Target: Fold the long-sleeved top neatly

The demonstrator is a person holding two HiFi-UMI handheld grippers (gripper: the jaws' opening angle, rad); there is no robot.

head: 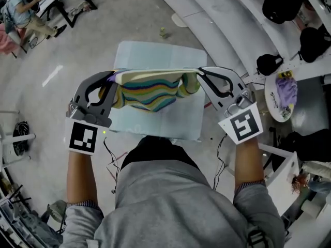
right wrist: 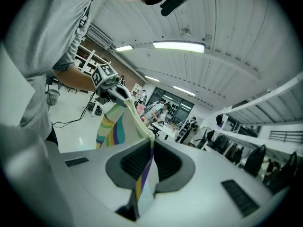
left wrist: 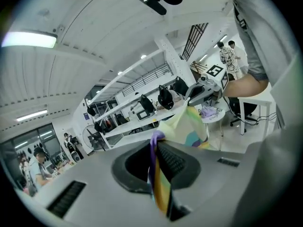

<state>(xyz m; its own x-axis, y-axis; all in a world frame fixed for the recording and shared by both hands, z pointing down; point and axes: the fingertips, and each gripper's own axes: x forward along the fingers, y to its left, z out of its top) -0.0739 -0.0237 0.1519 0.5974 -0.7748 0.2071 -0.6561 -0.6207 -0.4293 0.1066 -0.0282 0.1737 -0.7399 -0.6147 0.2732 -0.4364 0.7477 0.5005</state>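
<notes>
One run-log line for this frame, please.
left gripper: shut on top | right gripper: shut on top | top: bunched, hanging between both grippers above table | fold: not yet done

Stretched top (head: 152, 92) blocks the middle; table (head: 155, 53) below lies bare.

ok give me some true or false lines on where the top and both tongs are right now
1. The striped top hangs between the left tongs and the right tongs. True.
2. The left tongs are open and empty. False: they are shut on the top's edge.
3. The top lies flat on the table. False: it is held up in the air, clear of the table.
4. The right tongs pinch striped fabric. True.
5. A purple cloth lies off to the right of the table. True.
</notes>
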